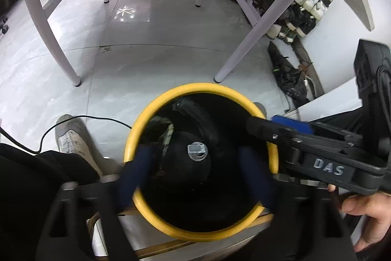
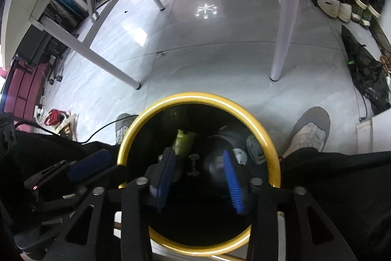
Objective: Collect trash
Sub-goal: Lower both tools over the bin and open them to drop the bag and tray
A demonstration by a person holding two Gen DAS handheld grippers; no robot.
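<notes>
Tiled floor (image 1: pixel 151 65); both tools, left tool (image 1: pixel 195 177) and right tool (image 2: pixel 199 177), spread empty above the yellow-rimmed bin (image 1: pixel 156 99). Drop step judged complete; next, fetch further trash.

Black trousers (image 2: pixel 330 163), grey-beige sneakers (image 2: pixel 309 131) (laced), black grippers, blue pads (image 2: pixel 232 181)

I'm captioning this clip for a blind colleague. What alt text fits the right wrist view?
The open right gripper hangs over a yellow-rimmed bin with dark trash inside. The left gripper is at the left edge, and a shoe stands on grey floor.
</notes>
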